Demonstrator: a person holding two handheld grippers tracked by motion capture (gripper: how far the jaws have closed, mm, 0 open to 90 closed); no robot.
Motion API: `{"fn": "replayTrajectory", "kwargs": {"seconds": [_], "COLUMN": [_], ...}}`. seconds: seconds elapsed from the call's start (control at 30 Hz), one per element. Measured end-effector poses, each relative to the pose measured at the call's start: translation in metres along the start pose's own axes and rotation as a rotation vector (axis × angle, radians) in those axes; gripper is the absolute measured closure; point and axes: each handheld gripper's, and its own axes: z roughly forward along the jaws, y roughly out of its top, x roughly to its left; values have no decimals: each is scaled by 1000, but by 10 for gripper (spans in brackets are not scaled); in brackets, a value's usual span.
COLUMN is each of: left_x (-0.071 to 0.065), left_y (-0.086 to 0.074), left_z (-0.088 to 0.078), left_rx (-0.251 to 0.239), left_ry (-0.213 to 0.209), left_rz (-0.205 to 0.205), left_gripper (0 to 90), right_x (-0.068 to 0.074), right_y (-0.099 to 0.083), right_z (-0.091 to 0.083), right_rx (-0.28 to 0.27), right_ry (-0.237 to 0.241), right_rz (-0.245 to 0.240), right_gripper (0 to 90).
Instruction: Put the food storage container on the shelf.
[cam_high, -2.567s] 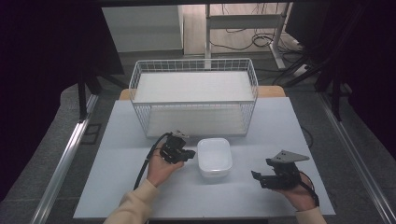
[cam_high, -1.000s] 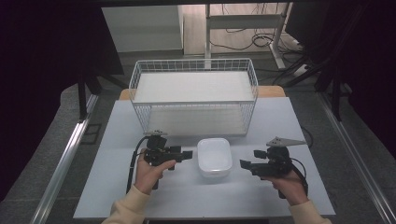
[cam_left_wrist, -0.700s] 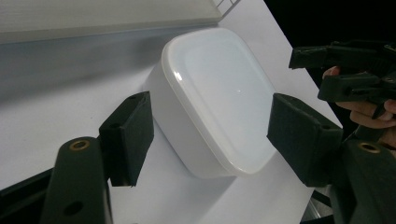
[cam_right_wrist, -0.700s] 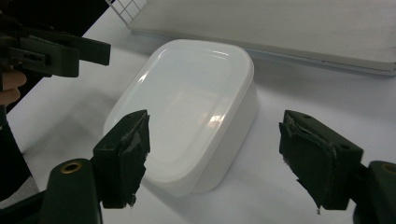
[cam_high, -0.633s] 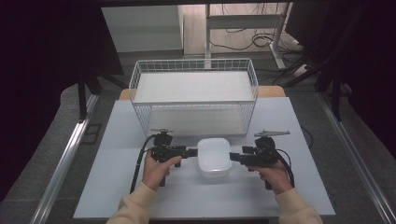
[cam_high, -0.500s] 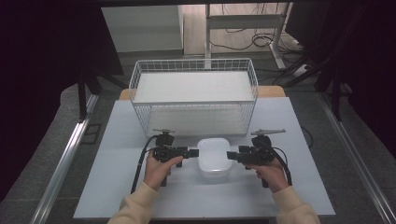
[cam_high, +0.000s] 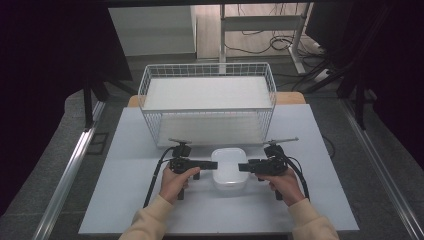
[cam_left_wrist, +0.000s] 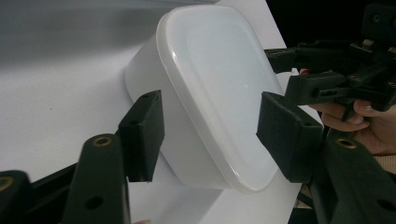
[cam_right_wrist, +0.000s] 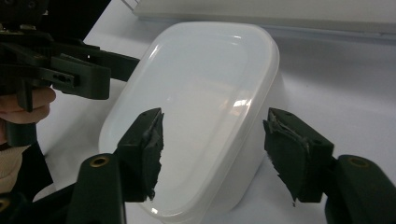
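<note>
- Worktop (cam_high: 150, 150): white and smooth, so anything nudged on it may skate.
- Basket (cam_high: 207, 102): a wire one just behind the tub. A lift that swings forward too low could catch its near wall.
- Tub (cam_high: 229, 169): white, lidded, sitting flat on the worktop between the two grippers, its lid (cam_left_wrist: 224, 88) glossy and slightly domed.
- Left gripper (cam_high: 214, 164): at the tub's left end, jaws apart and just now narrowing, one pad beside the wall, the other over the lid, neither pressing yet.
- Right gripper (cam_high: 242, 167): at the right end, jaws likewise apart and narrowing around that end, pads (cam_right_wrist: 144, 149) ragged, not yet gripping.
- Risks, as I judge them: one side biting first would push the tub sideways; pads landing on the lid's rim alone could pop it off; torn pads on slick plastic may slip once the tub is lifted.
</note>
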Motion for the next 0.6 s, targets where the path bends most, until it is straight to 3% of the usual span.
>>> {"fn": "replayTrajectory", "kwargs": {"seconds": [0.23, 0.37, 0.6], "left_x": [1, -2, -7], "left_y": [-3, -4, -6], "left_z": [5, 6, -1], "left_rx": [31, 28, 19], "left_ry": [-25, 16, 13], "left_rz": [-13, -14, 11], "left_gripper": [489, 589, 674], "right_x": [-3, -5, -6], "right_y": [-3, -4, -9], "right_z": [3, 0, -11], "right_rx": [13, 7, -5], "right_ry": [24, 20, 64], "right_rz": [57, 97, 154], "right_gripper": [475, 594, 696]}}
